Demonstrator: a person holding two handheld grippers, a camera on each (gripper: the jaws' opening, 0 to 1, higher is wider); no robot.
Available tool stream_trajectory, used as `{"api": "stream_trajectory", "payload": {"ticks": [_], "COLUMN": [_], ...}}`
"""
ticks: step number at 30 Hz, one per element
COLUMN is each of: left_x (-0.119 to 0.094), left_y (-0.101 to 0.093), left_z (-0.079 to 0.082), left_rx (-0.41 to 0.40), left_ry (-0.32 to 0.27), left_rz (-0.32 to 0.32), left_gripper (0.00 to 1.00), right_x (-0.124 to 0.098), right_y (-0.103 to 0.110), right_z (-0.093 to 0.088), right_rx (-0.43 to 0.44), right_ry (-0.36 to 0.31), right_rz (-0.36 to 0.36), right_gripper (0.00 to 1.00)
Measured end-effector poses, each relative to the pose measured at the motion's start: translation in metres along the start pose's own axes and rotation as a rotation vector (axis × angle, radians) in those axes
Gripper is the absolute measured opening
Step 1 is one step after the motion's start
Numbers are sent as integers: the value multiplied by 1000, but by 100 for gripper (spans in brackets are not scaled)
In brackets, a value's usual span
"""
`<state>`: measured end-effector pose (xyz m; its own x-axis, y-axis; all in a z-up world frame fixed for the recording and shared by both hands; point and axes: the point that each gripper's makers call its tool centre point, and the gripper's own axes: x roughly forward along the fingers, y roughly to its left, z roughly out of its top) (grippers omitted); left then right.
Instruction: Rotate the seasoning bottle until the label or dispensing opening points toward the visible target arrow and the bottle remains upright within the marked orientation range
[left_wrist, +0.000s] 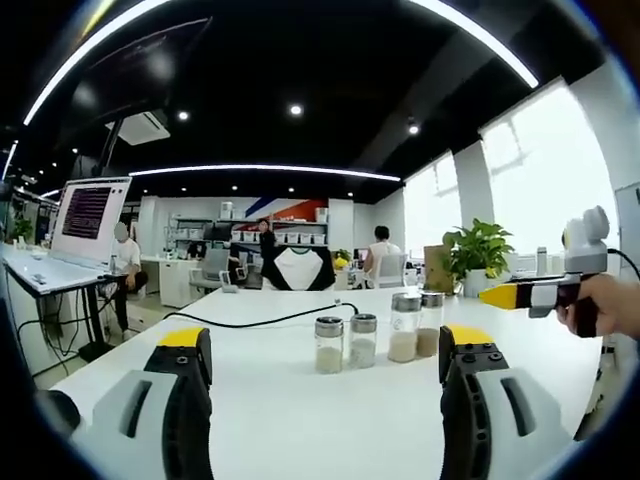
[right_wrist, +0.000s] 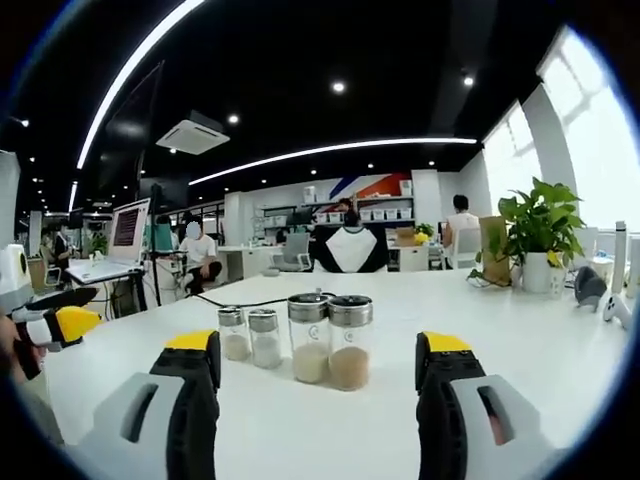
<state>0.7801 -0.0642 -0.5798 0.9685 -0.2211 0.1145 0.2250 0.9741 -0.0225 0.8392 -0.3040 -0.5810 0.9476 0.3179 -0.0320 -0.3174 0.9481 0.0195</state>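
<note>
While both grippers hang open above the white table (right_wrist: 560, 350), four glass seasoning bottles (right_wrist: 349, 341) stand upright ahead of the right gripper (right_wrist: 318, 372), between its jaws; two short ones hold pale powder, two taller ones beige and brown. The left gripper (left_wrist: 325, 372) holds nothing.

Both cams sit low over the white table (left_wrist: 300, 400), facing the far office; both catch the four shakers (right_wrist: 300, 340), right view nearer.
</note>
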Motion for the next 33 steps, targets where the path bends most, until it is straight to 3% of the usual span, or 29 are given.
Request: {"api": "stream_trajectory", "payload": {"ticks": [10, 15, 20, 23, 33], "left_x": [1, 1, 1, 1, -1], "left_y": [-2, -2, -4, -4, 2], "left_z": [2, 2, 1, 2, -1], "left_rx": [1, 7, 7, 9, 2], "left_ry": [3, 5, 12, 11, 19], "left_rz": [-4, 3, -4, -3, 15], "left_gripper": [99, 98, 98, 98, 98], "right_x": [37, 47, 59, 78, 99], "right_y": [15, 20, 25, 25, 33], "right_z": [1, 7, 0, -2, -12], "right_rx": [2, -8, 0, 20, -14], "right_ry": [58, 53, 77, 64, 87], "right_rz": [30, 16, 26, 47, 41], "right_gripper": [70, 65, 64, 63, 57]}}
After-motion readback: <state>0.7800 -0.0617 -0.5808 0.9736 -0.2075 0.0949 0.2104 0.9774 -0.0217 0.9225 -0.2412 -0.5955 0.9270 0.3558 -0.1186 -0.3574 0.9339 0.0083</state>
